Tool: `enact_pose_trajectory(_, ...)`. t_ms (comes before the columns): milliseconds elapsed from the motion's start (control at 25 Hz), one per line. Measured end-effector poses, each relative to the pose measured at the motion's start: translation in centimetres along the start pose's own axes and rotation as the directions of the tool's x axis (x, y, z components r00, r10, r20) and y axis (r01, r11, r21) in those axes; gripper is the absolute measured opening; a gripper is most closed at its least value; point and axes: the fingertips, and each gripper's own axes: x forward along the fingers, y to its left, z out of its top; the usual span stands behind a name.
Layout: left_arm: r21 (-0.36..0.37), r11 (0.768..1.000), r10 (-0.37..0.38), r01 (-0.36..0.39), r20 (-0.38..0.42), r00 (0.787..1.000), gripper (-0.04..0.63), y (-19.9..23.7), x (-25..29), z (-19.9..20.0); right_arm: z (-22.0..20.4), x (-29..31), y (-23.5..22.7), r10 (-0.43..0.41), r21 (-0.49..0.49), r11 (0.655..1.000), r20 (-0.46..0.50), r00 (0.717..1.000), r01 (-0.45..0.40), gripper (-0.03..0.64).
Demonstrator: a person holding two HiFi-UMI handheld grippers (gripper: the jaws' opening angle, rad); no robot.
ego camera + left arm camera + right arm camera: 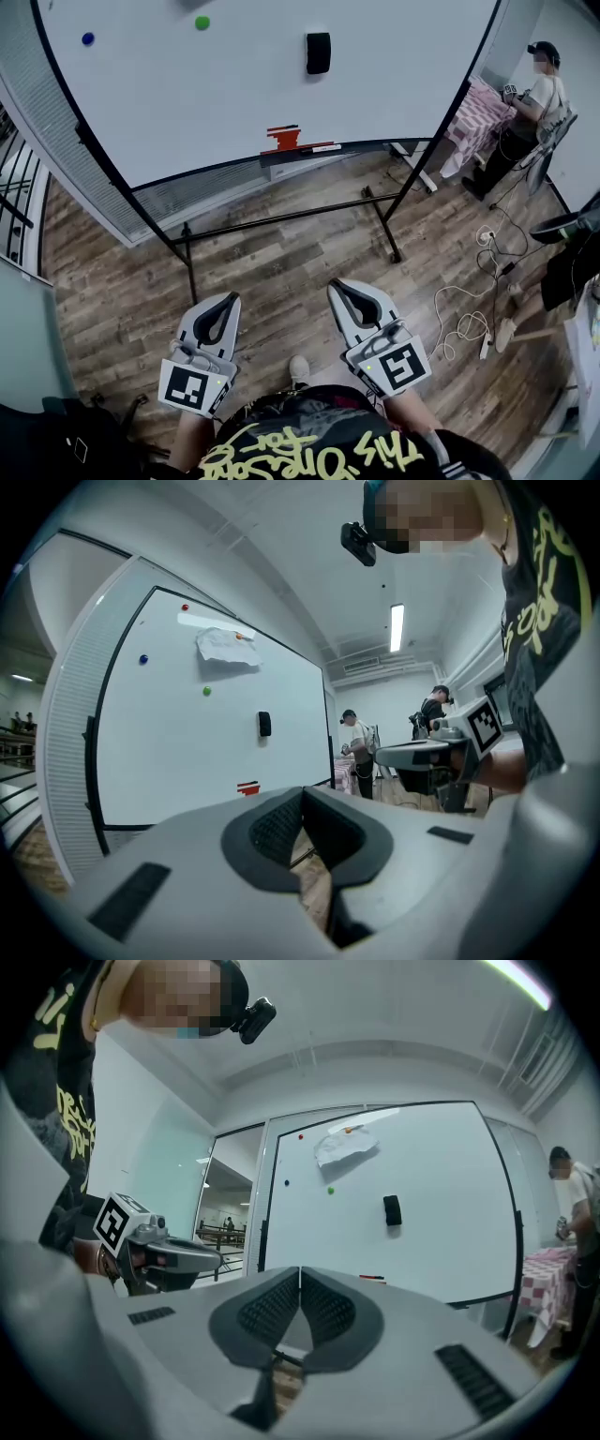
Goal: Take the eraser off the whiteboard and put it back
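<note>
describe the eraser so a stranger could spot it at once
Find the big whiteboard on its black stand. On its face, right of centre and above the tray, sits the eraser: a black upright block, far bigger than the round blue magnet and green magnet to its left.

Left gripper [219, 312] and right gripper [349, 294] closed, empty, level

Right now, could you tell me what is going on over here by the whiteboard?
A person stands facing the whiteboard, holding the left gripper and the right gripper out level, both shut and empty. The black eraser sits on the board and both grippers are well short of it, so it has not yet been taken off. A second person stands off to the right beside a checked cloth.
</note>
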Motion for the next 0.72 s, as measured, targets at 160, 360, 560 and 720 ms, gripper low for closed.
enact_pose_trajectory(160, 0.002, 1.0, 0.013, -0.013, 0.004, 1.0, 0.008, 0.2, 1.6, 0.3, -1.0, 0.5, -1.6, 0.017, -0.003, 1.0, -0.055, 0.998, -0.017, 0.009)
enact_pose_trajectory(360, 0.003, 0.999, 0.044, -0.044, 0.002, 0.999, 0.008, 0.7, 3.0, 0.3, -0.6, 2.0, -3.0, 0.05, -0.002, 0.999, -0.018, 0.999, -0.05, 0.009)
enact_pose_trajectory(560, 0.0, 0.997, 0.078, -0.078, 0.003, 0.997, 0.008, 1.2, 3.6, 0.3, -0.3, 3.0, -3.5, 0.082, 0.007, 0.997, 0.016, 0.997, -0.082, 0.009)
enact_pose_trajectory(720, -0.01, 0.996, 0.088, -0.088, -0.006, 0.996, 0.008, 1.4, 3.4, 0.0, -1.8, 2.8, -3.6, 0.089, 0.029, 0.996, -0.044, 0.995, -0.087, 0.009)
